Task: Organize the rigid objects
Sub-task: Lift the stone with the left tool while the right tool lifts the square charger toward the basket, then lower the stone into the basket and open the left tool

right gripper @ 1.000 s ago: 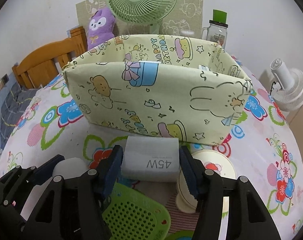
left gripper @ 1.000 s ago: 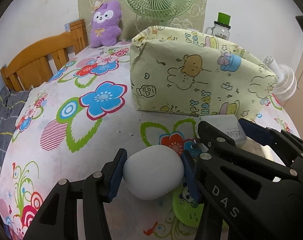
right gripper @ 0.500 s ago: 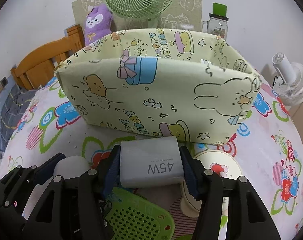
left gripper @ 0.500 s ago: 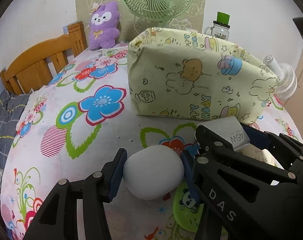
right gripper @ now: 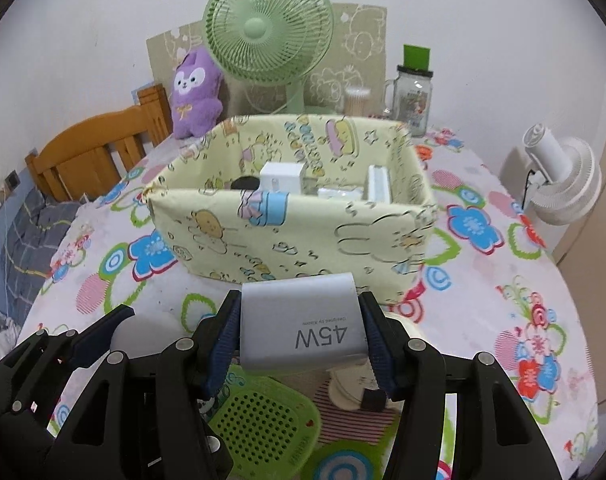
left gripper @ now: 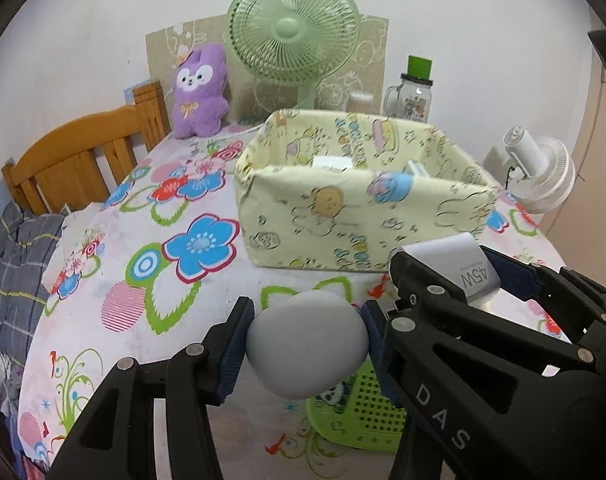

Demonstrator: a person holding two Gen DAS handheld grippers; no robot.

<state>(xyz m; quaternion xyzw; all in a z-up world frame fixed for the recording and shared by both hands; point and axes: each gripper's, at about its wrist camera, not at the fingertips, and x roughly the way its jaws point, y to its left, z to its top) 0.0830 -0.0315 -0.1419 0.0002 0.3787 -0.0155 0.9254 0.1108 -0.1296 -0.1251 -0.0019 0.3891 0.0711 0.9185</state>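
Note:
My left gripper (left gripper: 307, 344) is shut on a smooth grey egg-shaped object (left gripper: 307, 344) and holds it above the table. My right gripper (right gripper: 301, 332) is shut on a grey 45W charger block (right gripper: 301, 328), also lifted; it shows in the left wrist view (left gripper: 459, 260) too. Both are in front of the yellow cartoon-print fabric bin (right gripper: 303, 236) (left gripper: 363, 232). Inside the bin lie a white charger (right gripper: 283, 178), a black round item (right gripper: 245, 183) and white boxes (right gripper: 377, 184).
A green perforated plastic piece (right gripper: 259, 424) and a round cream disc (right gripper: 359, 384) lie on the floral tablecloth below the grippers. Behind the bin stand a green fan (right gripper: 269, 28), purple plush (right gripper: 197, 92), glass jar (right gripper: 413, 96) and white fan (right gripper: 563, 184). A wooden chair (left gripper: 83, 160) is at left.
Both grippers have risen with their objects. The bin now sits lower in view, and its inside and contents show.

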